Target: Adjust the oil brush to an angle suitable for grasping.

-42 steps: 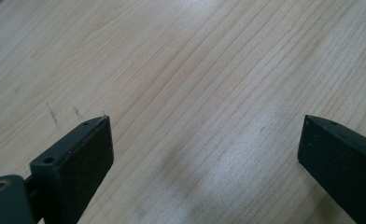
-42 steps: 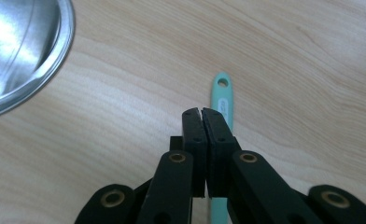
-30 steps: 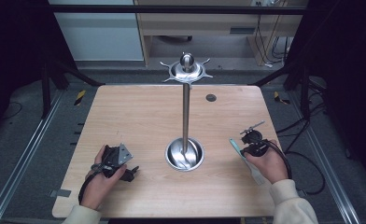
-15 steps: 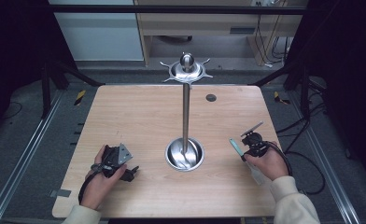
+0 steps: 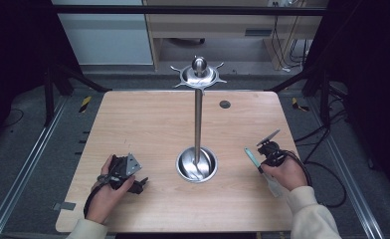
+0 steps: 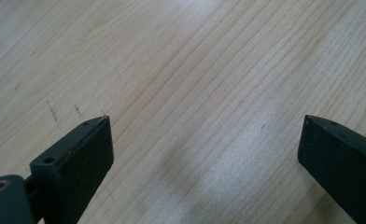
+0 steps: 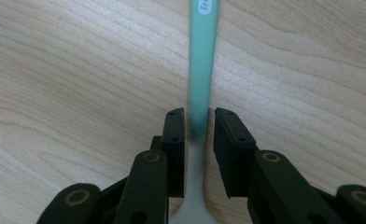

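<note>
Right gripper (image 7: pixel 199 122) – jaws narrow around teal spoon handle (image 7: pixel 202 60), just been closing in; small gap shows on one side, so pads don't look fully pressed yet. Spoon runs straight ahead from jaws, lying on wooden table (image 7: pixel 78 70), pale bowl end back under gripper body. Best bet: keep handle centred, squeeze evenly, lift flat so it doesn't twist. Left gripper (image 6: pixel 204 154) wide open, nothing between, resting over bare wood. Further out, metal stand (image 5: pixel 198 124) between both. White logo on handle – cropped, unreadable.
</note>
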Available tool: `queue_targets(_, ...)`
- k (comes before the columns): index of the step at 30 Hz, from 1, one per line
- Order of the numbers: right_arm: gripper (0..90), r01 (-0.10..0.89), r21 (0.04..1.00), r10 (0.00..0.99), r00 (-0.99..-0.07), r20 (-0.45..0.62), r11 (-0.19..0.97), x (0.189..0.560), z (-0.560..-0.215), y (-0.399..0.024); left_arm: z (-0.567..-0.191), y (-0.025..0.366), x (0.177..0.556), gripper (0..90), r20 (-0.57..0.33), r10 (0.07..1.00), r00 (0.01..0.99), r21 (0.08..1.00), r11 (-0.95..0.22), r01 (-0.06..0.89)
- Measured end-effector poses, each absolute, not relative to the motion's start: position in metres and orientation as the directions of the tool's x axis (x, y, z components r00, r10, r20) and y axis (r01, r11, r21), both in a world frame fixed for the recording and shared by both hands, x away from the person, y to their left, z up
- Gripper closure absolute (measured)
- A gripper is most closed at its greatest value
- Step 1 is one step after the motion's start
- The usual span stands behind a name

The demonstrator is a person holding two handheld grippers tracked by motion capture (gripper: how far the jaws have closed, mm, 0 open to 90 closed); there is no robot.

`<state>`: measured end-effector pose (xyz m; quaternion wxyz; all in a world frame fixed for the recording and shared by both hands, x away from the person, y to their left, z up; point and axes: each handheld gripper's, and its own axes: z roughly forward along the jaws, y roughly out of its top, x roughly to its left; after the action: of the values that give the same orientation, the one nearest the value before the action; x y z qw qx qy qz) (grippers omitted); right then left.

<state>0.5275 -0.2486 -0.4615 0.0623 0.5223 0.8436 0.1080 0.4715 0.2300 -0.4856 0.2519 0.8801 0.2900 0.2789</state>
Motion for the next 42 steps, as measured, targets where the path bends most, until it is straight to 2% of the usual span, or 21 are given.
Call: queue_targets(42, 80.2, 0.881, 0.178, 0.893, -0.449, 0.024, 0.438, 0.5348, -0.4659, -0.2468, -0.486, 0.2286, 0.4716, 3.1, 0.347, 0.64, 0.685, 0.598, -0.714, 0.364)
